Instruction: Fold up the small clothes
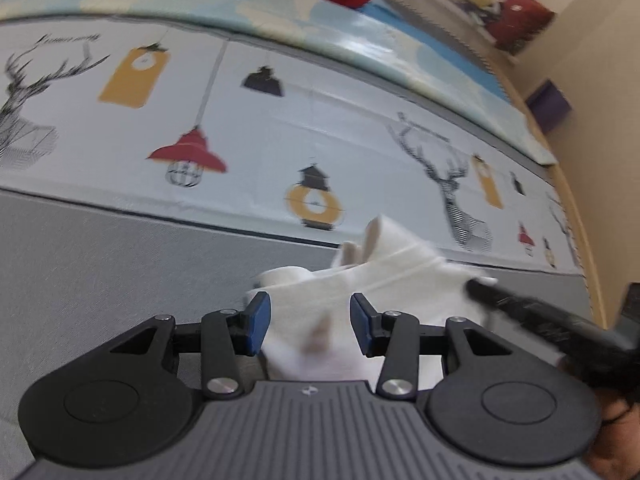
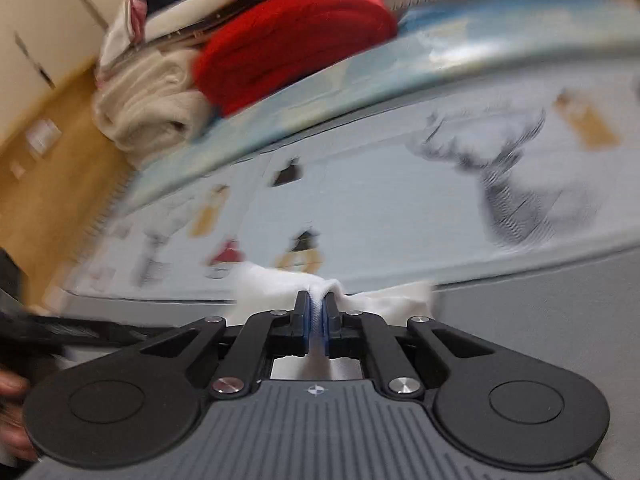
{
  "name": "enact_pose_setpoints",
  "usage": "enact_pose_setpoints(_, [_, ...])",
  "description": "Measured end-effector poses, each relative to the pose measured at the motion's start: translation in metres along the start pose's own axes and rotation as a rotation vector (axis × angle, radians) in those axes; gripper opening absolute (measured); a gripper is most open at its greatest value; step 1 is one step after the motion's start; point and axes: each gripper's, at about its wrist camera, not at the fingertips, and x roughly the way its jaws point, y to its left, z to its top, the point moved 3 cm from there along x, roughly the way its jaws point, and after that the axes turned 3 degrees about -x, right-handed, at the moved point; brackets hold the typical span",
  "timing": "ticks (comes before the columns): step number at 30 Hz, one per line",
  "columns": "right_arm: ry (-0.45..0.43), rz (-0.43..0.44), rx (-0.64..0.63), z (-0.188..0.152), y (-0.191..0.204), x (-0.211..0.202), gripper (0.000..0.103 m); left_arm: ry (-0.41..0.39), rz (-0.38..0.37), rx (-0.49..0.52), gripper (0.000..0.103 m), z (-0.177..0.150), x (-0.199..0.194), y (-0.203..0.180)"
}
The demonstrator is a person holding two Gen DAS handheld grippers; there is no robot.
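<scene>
The white garment (image 1: 384, 280) lies on the grey surface (image 1: 100, 272) of the bed, right up against the edge where the grey meets the printed sheet (image 1: 280, 120) with its lamps and stags — a small, crumpled piece, one end rucked upward in a soft peak. The right gripper (image 2: 318, 312) is clenched on it, jaws nearly together with a ridge of white cloth (image 2: 320, 288) pinched up between the blue pads (image 2: 307, 320); fabric spills out either side of the grip. The left gripper (image 1: 310, 320) stands released, jaws spread wide with the cloth lying between and beneath them, not visibly nipped. The right-wrist view is smeared with motion, so exactly which hem that pinch holds cannot be told. By the look of it this thing is featherlight and thoroughly limp: it will sag from any single hold, bunch rather than crease, and drag across the grey surface rather than slide cleanly. The sensible purchase is likely an edge or corner, one per gripper, well apart, so the cloth hangs taut between them — a pinch in the middle would only gather it. Folded laundry (image 2: 280, 40) is stacked at the far edge, a red piece on top.
</scene>
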Motion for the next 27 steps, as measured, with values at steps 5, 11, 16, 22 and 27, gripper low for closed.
enact_pose_setpoints(5, [0.041,-0.079,0.026,-0.013,-0.008,-0.004,0.013,0.037,-0.085,0.059,0.047,-0.01,-0.001,-0.017])
enact_pose_setpoints(11, [0.004,-0.017,-0.045,-0.023,-0.001,-0.052,0.034,0.09,-0.158,0.254,0.047,-0.037,-0.008,-0.045])
enact_pose_setpoints(16, [0.268,-0.159,-0.233,-0.067,-0.012,-0.038,0.039,0.197,-0.003,0.46,0.046,-0.07,0.02,-0.049])
enact_pose_setpoints(22, [0.217,-0.168,-0.152,-0.074,-0.032,-0.063,0.047,0.126,0.003,0.419,0.046,-0.07,-0.004,-0.041])
enact_pose_setpoints(27, [0.204,-0.041,-0.081,-0.078,-0.037,-0.077,0.05,0.168,-0.068,0.7,0.046,-0.117,-0.008,-0.067])
